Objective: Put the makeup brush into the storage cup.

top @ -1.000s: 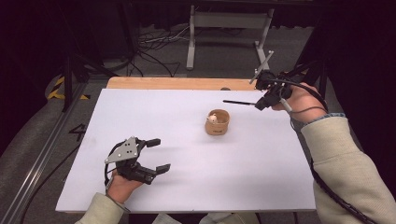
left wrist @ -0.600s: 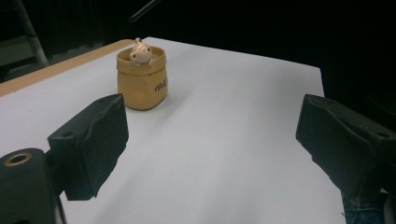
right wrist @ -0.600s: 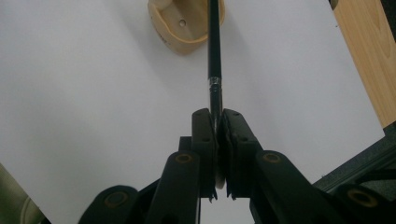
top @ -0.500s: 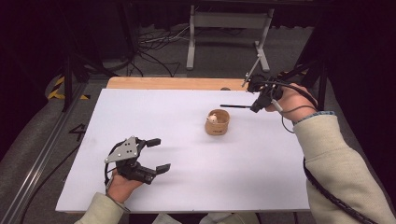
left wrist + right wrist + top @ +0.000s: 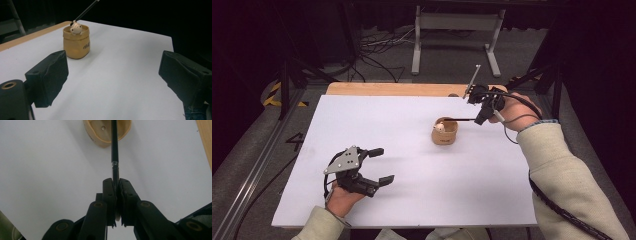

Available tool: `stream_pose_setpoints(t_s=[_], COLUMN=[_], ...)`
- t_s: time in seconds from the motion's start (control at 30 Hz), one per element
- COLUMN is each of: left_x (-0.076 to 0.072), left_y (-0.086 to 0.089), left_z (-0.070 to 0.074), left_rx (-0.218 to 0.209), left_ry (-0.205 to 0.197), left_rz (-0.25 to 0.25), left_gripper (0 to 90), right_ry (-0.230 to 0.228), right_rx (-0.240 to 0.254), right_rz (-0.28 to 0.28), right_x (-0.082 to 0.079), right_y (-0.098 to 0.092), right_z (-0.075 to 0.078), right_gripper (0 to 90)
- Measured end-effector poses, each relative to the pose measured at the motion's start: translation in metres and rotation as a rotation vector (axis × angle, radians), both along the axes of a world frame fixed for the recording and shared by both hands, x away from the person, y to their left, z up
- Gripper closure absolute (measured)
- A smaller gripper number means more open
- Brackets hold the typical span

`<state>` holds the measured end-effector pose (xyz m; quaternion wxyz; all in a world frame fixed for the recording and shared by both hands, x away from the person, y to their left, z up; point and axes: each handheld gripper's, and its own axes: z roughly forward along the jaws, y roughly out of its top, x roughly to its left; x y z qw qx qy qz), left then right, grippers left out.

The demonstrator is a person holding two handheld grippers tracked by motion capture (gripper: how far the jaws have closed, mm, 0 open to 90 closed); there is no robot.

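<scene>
A small tan sack-shaped pot (image 5: 444, 135) stands upright on the white board, with a little pale animal figure (image 5: 75, 28) at its rim. My right gripper (image 5: 480, 117) is just right of the pot and shut on a thin black pen (image 5: 460, 119). The pen lies nearly level and points left, its tip over the pot's mouth. In the right gripper view the pen (image 5: 114, 150) runs straight out from the pressed pads to the pot (image 5: 97, 133). My left gripper (image 5: 384, 165) rests near the front left, open, with nothing between its jaws; the pot (image 5: 76, 43) is ahead of it.
The white board (image 5: 422, 205) covers a wooden table whose bare strip (image 5: 387, 89) shows at the far edge. Behind the table a metal stand (image 5: 452, 22) and cables (image 5: 372, 47) are on the floor. Dark space surrounds the table.
My right hand has moved left and down with the pen, bringing its tip from beside the pot to over the pot's mouth. The left gripper has stayed still.
</scene>
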<state>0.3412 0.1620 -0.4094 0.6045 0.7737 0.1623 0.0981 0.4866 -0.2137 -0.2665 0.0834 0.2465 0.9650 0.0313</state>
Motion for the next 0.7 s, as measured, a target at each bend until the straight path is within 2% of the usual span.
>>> stream_pose_setpoints(t_s=[0.4,0.7], left_x=[0.000,0.001], left_y=[0.000,0.000], left_z=[0.000,0.000], left_rx=[-0.002,-0.004], left_ry=[0.002,0.003], left_rz=[-0.002,-0.003], left_gripper=[9.7,9.6], right_ry=[0.041,0.050], right_rx=[-0.055,-0.099], right_rz=[0.008,0.019], right_x=[0.006,0.008], right_y=[0.011,0.024], right_z=[-0.016,-0.025], right_gripper=[84.7,84.5])
